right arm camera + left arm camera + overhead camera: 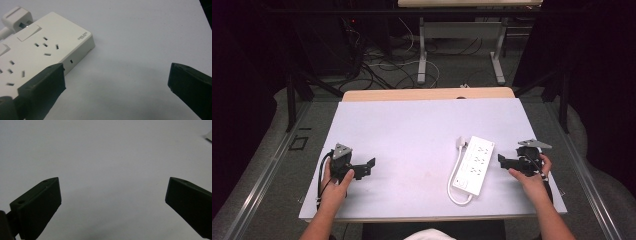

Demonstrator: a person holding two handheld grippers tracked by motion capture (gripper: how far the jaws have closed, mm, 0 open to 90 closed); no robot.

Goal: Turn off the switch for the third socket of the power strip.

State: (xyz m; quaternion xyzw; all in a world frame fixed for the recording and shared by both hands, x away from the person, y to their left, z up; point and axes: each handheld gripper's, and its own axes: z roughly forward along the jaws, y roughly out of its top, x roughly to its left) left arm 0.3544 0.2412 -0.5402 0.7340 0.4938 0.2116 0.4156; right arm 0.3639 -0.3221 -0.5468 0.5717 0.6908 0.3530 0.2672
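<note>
Both our grippers stood open and empty. The power strip (473,164) lay at nine o'clock of our right gripper (505,160), close by; our left gripper (368,166) waited well apart. We judged a square approach across its narrow width best.

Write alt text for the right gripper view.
A white power strip lies on the pale table, its plug resting at its far end. The right claw hangs open beside it, one black jaw overlapping the strip's near edge, nothing between the jaws.
</note>
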